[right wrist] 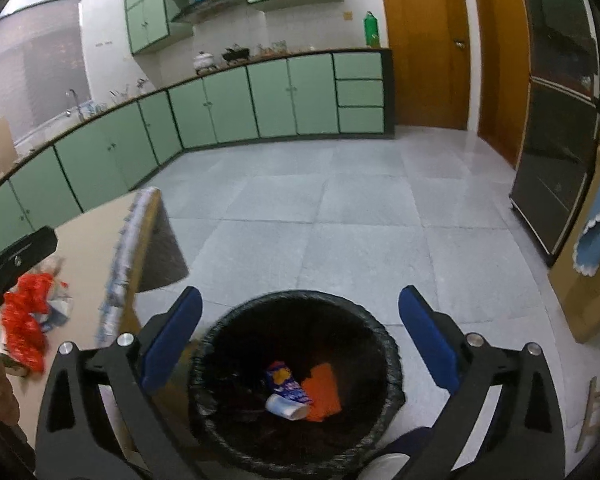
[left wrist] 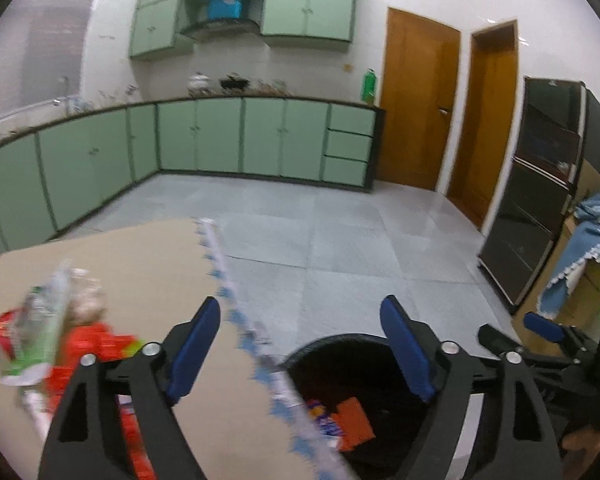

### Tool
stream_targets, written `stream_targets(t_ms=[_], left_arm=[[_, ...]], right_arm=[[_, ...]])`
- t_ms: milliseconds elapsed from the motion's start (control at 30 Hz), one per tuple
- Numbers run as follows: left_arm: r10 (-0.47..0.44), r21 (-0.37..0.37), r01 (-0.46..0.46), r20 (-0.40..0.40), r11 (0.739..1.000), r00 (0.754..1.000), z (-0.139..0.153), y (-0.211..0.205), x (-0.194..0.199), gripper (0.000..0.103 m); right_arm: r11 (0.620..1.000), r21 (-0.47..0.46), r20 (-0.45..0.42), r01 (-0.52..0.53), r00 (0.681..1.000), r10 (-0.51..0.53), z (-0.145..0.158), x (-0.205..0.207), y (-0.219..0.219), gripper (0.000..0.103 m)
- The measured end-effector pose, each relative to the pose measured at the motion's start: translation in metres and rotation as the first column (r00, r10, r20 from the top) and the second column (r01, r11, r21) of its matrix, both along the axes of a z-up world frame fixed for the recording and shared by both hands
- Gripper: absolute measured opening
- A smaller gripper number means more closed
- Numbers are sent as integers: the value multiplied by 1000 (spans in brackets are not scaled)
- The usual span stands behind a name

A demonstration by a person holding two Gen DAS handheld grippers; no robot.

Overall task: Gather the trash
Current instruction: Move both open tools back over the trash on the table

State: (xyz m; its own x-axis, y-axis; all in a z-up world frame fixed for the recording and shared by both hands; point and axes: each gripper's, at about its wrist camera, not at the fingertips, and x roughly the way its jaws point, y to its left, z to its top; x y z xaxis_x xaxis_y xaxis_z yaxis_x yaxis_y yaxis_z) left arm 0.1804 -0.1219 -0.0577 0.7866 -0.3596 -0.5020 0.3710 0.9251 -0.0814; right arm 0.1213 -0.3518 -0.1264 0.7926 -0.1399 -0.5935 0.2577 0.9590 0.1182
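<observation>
Two claws, both spread wide with nothing between the pads.

Left wrist view: the left claw (left wrist: 300,344) hangs released over the worktop (left wrist: 140,256) edge, where a blue-and-white fringe (left wrist: 236,312) runs. The bin (left wrist: 300,364) sits below and to the right of that edge, with an orange wrapper (left wrist: 352,420) lying inside. Remaining trash (left wrist: 60,340), a blurred heap of red wrappers and clear plastic, lies on the worktop to the left of this claw, close by. The right claw (left wrist: 540,332) shows at the right edge.

Right wrist view: the right claw (right wrist: 300,336) is released directly above the bin (right wrist: 220,340), which holds a white cup (right wrist: 286,406), a blue packet (right wrist: 284,380) and the orange wrapper (right wrist: 320,392). The red trash (right wrist: 24,316) lies far to the left on the worktop (right wrist: 92,240), across the fringed edge.

The left claw is likely the nearer one for the next pick, needing a short swing leftward; the heap has no clear long axis.
</observation>
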Motion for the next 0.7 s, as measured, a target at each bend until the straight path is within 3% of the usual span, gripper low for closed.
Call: stream_targets(t_ms=[267, 500, 700], left_arm=[[179, 37, -181, 47, 983, 983, 15, 95, -22, 83], [355, 101, -360, 65, 928, 933, 3, 177, -42, 83], [449, 87, -449, 30, 889, 893, -13, 223, -50, 83]], right_arm=[[989, 2, 73, -148, 986, 148, 26, 2, 68, 96], [964, 11, 119, -266, 957, 263, 37, 9, 136, 96], [931, -18, 138, -365, 921, 364, 33, 17, 197, 96]])
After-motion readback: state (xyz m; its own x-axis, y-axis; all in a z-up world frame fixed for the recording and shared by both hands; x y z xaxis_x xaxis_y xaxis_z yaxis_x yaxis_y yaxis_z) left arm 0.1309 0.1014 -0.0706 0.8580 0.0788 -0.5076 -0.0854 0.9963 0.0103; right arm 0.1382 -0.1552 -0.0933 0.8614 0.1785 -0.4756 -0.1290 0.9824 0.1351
